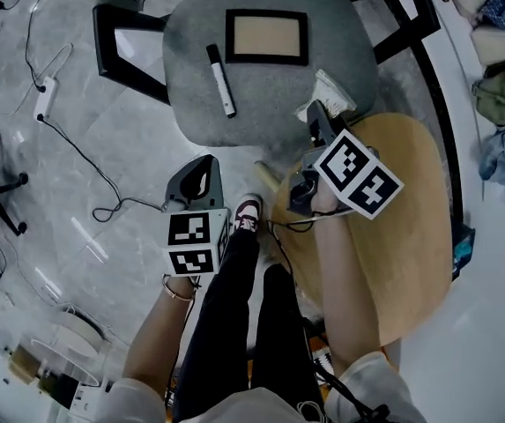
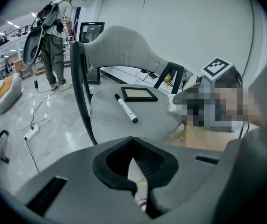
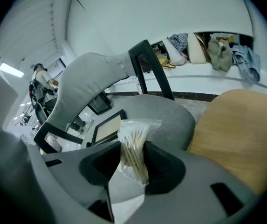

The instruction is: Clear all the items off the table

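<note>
Held a clear bag of cotton swabs (image 3: 133,141) upright in the right tongs (image 3: 129,169), pinched across its middle, over the seat edge of the gray chair (image 1: 261,104) beside the wooden bench (image 1: 419,236). Held the left tongs (image 2: 133,143) closed and empty above the floor (image 1: 102,130). Judged the bag light, soft and slippery, the sticks snappable; best gripped gently at the bunched middle.

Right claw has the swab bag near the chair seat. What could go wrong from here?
Much of the bag sticks out past the right claw, so the slick plastic could slip. Released at the seat's rim, it may slide to the floor. A bump could roll the marker off.
</note>
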The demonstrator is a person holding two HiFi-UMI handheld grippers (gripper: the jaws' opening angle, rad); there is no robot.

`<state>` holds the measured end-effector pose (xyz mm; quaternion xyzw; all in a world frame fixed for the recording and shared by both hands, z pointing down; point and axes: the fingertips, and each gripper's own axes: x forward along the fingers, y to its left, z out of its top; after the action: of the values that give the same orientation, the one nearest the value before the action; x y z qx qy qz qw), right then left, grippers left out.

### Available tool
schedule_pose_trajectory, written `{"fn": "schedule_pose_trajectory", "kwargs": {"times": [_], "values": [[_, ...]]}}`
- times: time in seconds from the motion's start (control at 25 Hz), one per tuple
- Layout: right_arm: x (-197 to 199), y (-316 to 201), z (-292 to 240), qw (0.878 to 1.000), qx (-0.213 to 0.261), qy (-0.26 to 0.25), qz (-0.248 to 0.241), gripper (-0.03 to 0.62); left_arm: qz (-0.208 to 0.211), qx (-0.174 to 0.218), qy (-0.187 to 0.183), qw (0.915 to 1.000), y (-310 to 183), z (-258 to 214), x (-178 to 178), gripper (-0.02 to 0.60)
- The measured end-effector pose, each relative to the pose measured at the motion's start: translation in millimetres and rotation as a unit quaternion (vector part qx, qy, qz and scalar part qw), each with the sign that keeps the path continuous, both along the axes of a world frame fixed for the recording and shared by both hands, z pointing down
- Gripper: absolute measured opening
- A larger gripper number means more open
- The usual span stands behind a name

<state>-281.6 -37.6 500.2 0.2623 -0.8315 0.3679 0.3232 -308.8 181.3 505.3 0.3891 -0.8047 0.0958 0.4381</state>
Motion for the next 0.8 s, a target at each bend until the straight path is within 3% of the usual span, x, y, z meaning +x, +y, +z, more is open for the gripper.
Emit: {"fn": "schedule_pose_trajectory", "kwargs": {"times": [0.24, 0.4, 0.8], "values": [[-33.7, 3.8, 13.2, 0.999, -0.017, -0.019, -0.019, 0.175, -0.013, 0.003, -0.007, 0.9999, 6.5, 3.8, -18.8, 0.008], [-39.6, 8.6, 18.6, 0.999, 0.001, -0.016, -0.048, 0.275, -0.025, 0.005, -0.004, 0.9997, 13.3, 6.0, -20.9, 0.008], [4.6, 1.4, -22.3, 0.998, 0.026, -0.024, -0.047, 0.281, -0.018, 0.005, -0.001, 0.9998, 7.4, -4.9, -4.0, 0.008]]}}
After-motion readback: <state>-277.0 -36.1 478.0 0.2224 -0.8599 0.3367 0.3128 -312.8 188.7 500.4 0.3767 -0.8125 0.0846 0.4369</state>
